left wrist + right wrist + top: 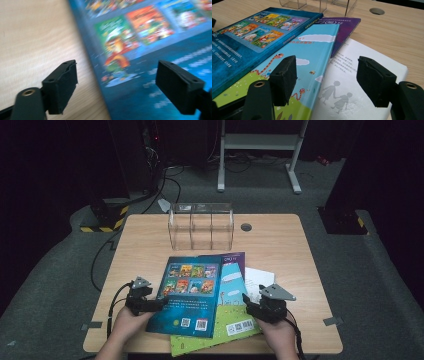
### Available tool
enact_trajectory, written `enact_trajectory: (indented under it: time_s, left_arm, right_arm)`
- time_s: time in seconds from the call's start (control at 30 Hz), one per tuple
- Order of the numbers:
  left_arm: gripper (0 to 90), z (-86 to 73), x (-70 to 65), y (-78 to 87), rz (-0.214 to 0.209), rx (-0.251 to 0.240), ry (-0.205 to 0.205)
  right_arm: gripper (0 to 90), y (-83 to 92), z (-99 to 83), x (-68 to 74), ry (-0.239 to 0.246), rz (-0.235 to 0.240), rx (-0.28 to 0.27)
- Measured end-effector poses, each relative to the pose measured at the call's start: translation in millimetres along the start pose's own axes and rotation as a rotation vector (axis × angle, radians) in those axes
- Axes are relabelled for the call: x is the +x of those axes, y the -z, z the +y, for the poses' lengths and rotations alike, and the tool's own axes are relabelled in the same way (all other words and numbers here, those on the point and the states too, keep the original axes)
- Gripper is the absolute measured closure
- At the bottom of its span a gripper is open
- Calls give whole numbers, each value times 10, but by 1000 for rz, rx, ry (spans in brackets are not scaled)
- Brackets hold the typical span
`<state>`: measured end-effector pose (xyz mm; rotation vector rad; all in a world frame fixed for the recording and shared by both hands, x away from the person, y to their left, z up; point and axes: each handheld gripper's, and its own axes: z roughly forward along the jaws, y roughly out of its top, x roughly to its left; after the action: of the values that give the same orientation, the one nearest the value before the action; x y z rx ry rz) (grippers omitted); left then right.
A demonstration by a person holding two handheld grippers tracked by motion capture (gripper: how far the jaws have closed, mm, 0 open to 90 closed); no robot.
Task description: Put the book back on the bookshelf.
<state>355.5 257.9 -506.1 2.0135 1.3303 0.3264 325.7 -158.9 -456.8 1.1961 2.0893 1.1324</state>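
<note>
While its jaws stand wide apart with nothing pinched between them, the left gripper (161,303) sits at the lower left of the high view, straddling the left edge of the blue book (190,292), which tops a fanned stack in the lower centre. At lower right, the right gripper (248,304) is likewise open and empty-jawed, over the green book (312,65) and white book (362,75). Beyond them, a clear plastic organiser (201,226) stands on the table (280,245).

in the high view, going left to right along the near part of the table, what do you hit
left claw → dark blue book → green and light blue book → right claw
</note>
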Motion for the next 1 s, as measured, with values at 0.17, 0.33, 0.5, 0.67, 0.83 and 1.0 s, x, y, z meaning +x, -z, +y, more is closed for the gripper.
enact_trajectory:
  time_s: [0.17,0.33,0.5,0.67,0.83,1.0]
  left_arm:
    - [120,-40,80,-56,-59,-3,88]
    - [150,-59,45,-55,-136,6,84]
    - [165,-52,-22,-51,-128,11,50]
    - [187,-36,-106,-11,-80,-4,-2]
    - [187,-40,-132,-19,-77,-2,-2]
    - [187,-28,-233,-34,-89,-6,-24]
  right_arm:
    - [326,-6,2,15,6,3,0]
    - [326,-11,8,31,8,3,4]
    - [326,-30,8,51,11,5,6]
    - [326,-41,12,59,17,7,8]
    - [327,-64,11,93,18,14,13]
    - [327,-64,16,97,20,15,10]
